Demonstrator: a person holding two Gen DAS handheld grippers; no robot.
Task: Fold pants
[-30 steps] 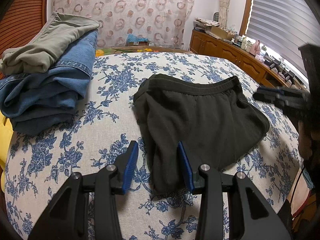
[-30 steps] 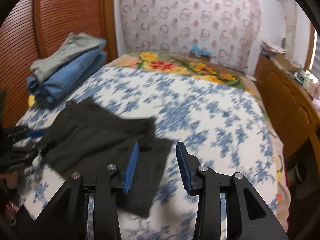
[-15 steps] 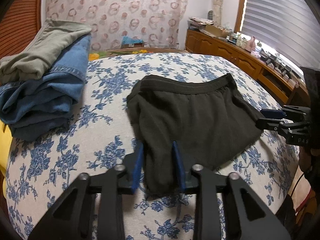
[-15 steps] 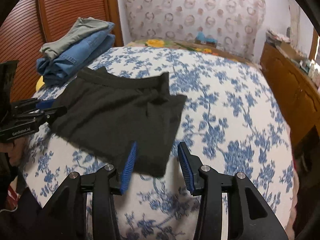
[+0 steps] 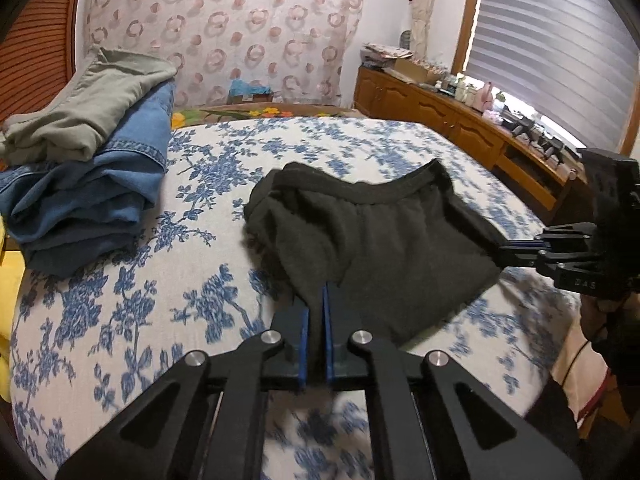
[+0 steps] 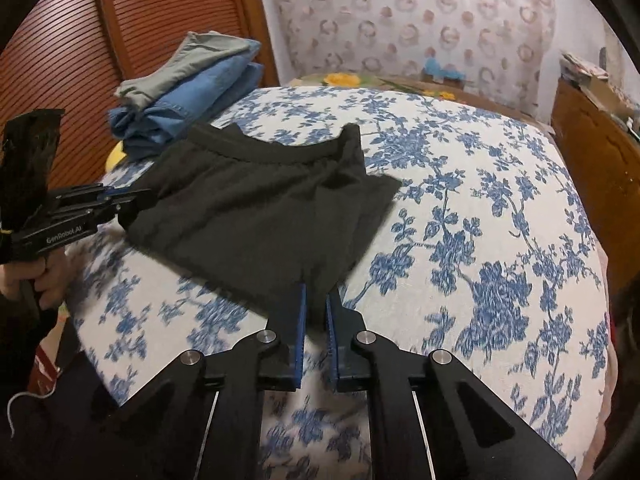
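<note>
Black pants [image 5: 380,240] lie folded on the blue-flowered bedsheet [image 5: 152,288], waistband at the far side. My left gripper [image 5: 316,300] is shut on the near left corner, with dark cloth pinched between its blue pads. My right gripper [image 6: 316,292] holds the near right corner of the pants [image 6: 260,208]; its jaws are closing and the pads press on the cloth. Each view shows the other gripper at the opposite corner: the right gripper [image 5: 502,250] at the right edge, the left gripper [image 6: 148,198] at the left edge. The near hem stretches between them, slightly raised.
A stack of folded blue jeans with an olive garment on top [image 5: 88,160] [image 6: 192,92] sits at the bed's far left. A wooden dresser [image 5: 460,128] [image 6: 592,152] with clutter runs along the right wall. A hand [image 6: 44,276] grips the left gripper's handle.
Both grippers went from open to shut on the near corners of the black pants. The near hem has lifted and pulled taut between them.
</note>
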